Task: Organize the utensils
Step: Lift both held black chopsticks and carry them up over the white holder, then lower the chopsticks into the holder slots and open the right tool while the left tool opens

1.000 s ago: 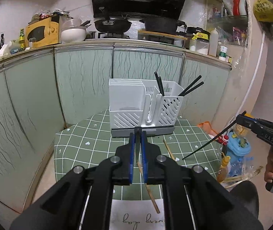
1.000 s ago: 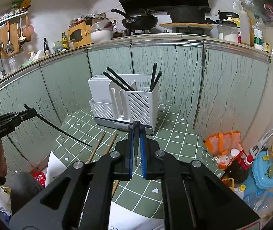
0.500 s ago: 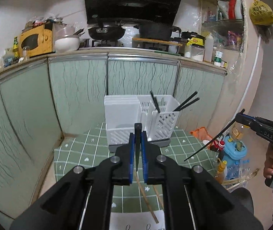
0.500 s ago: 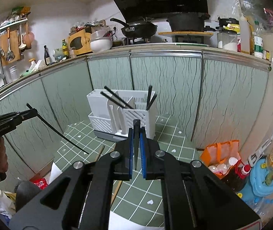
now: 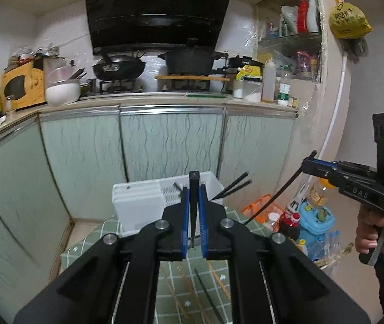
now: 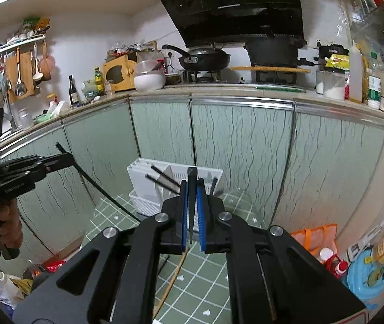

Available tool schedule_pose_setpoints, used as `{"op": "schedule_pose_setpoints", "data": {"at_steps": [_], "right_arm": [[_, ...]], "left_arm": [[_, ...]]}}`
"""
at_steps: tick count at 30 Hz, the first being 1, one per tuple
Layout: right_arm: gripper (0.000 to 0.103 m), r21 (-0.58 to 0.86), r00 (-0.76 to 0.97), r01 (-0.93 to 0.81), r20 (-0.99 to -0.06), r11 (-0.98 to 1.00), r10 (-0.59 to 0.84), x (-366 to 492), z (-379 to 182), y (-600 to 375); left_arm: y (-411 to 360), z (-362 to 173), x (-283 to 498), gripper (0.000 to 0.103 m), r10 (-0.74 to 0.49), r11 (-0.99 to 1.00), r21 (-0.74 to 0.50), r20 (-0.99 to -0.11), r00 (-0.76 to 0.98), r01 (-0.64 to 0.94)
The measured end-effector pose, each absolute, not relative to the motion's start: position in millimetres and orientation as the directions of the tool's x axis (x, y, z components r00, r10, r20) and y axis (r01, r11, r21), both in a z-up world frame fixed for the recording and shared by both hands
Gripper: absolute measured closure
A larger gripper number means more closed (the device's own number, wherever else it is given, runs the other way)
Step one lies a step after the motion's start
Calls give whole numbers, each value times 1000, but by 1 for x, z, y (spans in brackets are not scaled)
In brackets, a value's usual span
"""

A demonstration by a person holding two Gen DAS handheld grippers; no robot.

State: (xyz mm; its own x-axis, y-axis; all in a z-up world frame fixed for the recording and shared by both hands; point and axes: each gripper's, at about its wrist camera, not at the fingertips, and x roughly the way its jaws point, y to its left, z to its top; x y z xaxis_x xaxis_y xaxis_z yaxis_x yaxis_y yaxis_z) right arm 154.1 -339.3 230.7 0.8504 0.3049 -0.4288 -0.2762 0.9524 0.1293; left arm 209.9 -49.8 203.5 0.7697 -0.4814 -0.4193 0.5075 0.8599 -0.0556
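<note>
Two walls of pale green cabinet doors point(image 5: 170, 143) with wavy dark lines meet in a corner beneath a long kitchen counter point(image 6: 219, 89).
Black range hood point(image 5: 157, 10), hung above the stove.
Low surface point(image 6: 213, 264) under a green checked cloth with small white hearts.
White slotted utensil rack point(image 6: 148, 186), standing at the far end of the surface near the cabinets; black chopsticks lean out of its compartments.
Dark wok point(image 5: 119, 67) and black pot point(image 5: 189, 60) on the burners.
Yellow box point(image 5: 20, 86) and white bowl point(image 5: 62, 91), left on the counter.
Left tongs point(image 5: 193, 202): closed on one black chopstick point(image 5: 193, 208), above the near surface.
Right tongs point(image 6: 191, 202): closed on a second black chopstick point(image 6: 191, 205), likewise raised.
Loose wooden chopsticks point(image 6: 171, 283) lie on the cloth below.
</note>
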Motion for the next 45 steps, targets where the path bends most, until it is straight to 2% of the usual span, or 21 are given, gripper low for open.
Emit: {"op": "schedule_pose_setpoints", "data": {"at_steps": [7, 12, 16, 29, 43, 45], "right_arm": [[97, 135, 863, -281, -397, 950, 312, 179, 257, -340], [97, 134, 870, -279, -384, 951, 309, 201, 272, -345], [97, 141, 875, -272, -376, 952, 306, 218, 276, -352], [97, 150, 858, -255, -420, 955, 295, 275, 234, -355], [97, 198, 823, -247, -473, 948, 313, 307, 189, -356], [90, 176, 824, -235, -485, 956, 291, 306, 186, -353]], "left_arm": [[-65, 223, 235, 95, -513, 845, -81, -405, 757, 529], [-77, 237, 257, 95, -504, 847, -56, -404, 763, 529], [-80, 243, 280, 95, -527, 838, -99, -400, 750, 536], [-102, 217, 341, 95, -489, 860, -95, -430, 759, 501], [-111, 169, 365, 95, -531, 830, -112, -460, 712, 547], [-114, 165, 362, 95, -527, 827, -88, -461, 714, 555]]}}
